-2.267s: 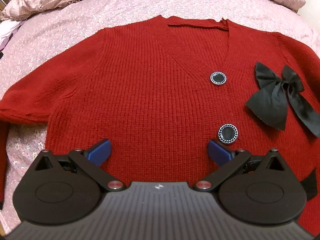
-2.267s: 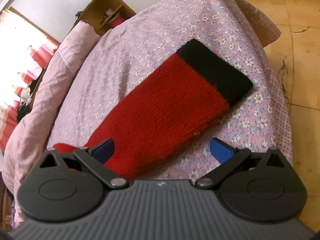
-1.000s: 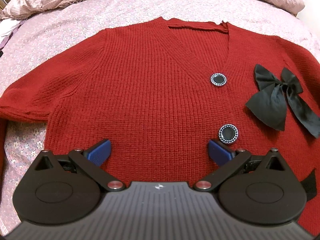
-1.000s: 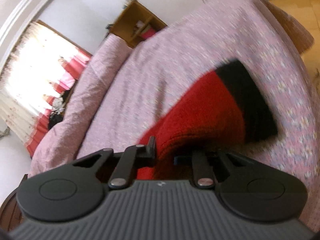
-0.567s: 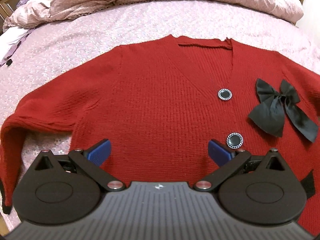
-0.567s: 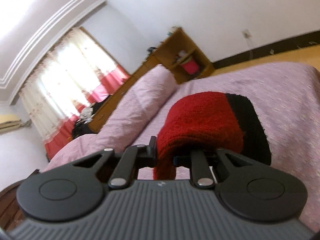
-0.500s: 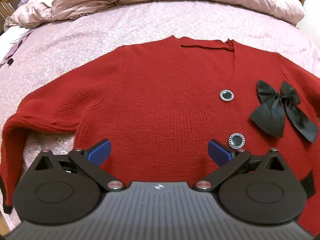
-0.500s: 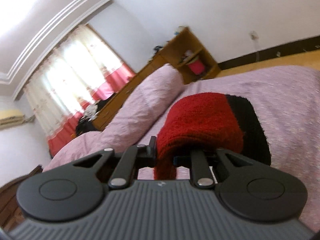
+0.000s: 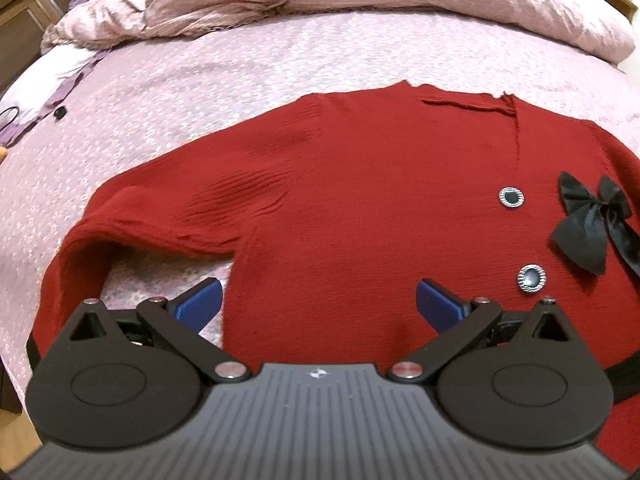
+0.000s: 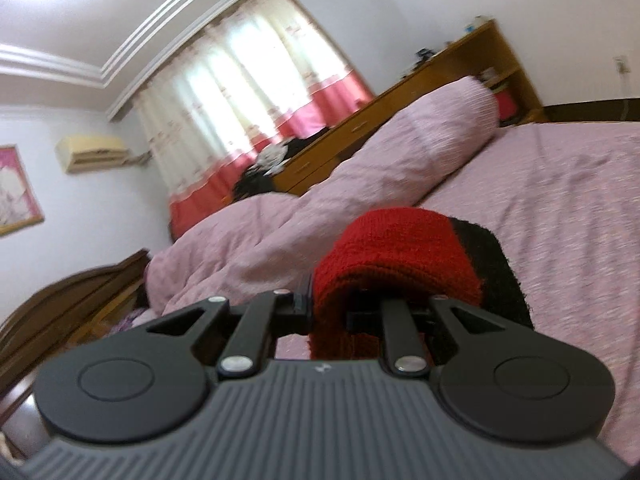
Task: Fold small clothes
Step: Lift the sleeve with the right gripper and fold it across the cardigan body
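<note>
Red cardigan (image 9: 360,208) lies flat, front up, on the bed (image 9: 200,92), bow (image 9: 592,224) at 3 o'clock. Left tongs (image 9: 319,304) spread above its hem, gripping nothing. Right tongs (image 10: 330,312) pressed together, pinching the sleeve (image 10: 400,252) raised off the bed, black cuff (image 10: 492,268) draped at 3 o'clock.

The red knitted cardigan (image 9: 360,220) runs past the left wrist view's right edge, its hem hidden behind the left tool (image 9: 318,306). The right tool's (image 10: 344,312) pads disappear under the red, black-cuffed sleeve (image 10: 400,256).
</note>
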The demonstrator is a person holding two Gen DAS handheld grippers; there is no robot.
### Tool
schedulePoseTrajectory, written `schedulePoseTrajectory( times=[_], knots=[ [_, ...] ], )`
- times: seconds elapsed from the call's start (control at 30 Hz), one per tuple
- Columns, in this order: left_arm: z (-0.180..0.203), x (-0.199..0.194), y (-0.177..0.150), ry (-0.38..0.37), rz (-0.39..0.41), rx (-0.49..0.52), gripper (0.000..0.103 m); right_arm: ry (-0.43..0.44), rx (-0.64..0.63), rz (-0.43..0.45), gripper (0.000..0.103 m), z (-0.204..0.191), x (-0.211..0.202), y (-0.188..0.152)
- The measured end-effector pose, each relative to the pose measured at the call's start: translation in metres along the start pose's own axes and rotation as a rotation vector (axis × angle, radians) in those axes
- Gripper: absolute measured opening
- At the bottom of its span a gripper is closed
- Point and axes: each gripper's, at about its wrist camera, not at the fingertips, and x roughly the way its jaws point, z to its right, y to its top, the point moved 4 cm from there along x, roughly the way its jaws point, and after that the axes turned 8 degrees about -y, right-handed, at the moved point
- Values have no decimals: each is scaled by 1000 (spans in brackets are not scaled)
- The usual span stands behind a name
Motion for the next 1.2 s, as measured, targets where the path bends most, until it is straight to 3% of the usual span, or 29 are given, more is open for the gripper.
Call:
schedulePoseTrajectory(
  times=[0.23, 0.43, 0.73, 0.9, 1.07, 1.13, 1.2],
  knots=[
    [-21, -4, -4, 13, 13, -47, 103, 81, -122, -48, 17, -59, 13, -29],
    [-34, -4, -7, 16, 18, -76, 103, 140, -305, -110, 17, -109, 26, -76],
    [-53, -4, -13, 50, 34, -87, 103, 151, -413, -343, 18, -132, 52, -167],
    [-65, -4, -17, 62, 32, -113, 103, 152, -449, -440, 20, -140, 61, -201],
    [-71, -5, -16, 66, 36, -131, 103, 151, -457, -570, 60, -138, 63, -223],
    [-71, -6, -16, 65, 40, -131, 103, 168, -438, -622, 65, -136, 62, -232],
    [-69, -7, -15, 64, 44, -126, 103, 172, -451, -606, 65, -136, 57, -235]
  ],
)
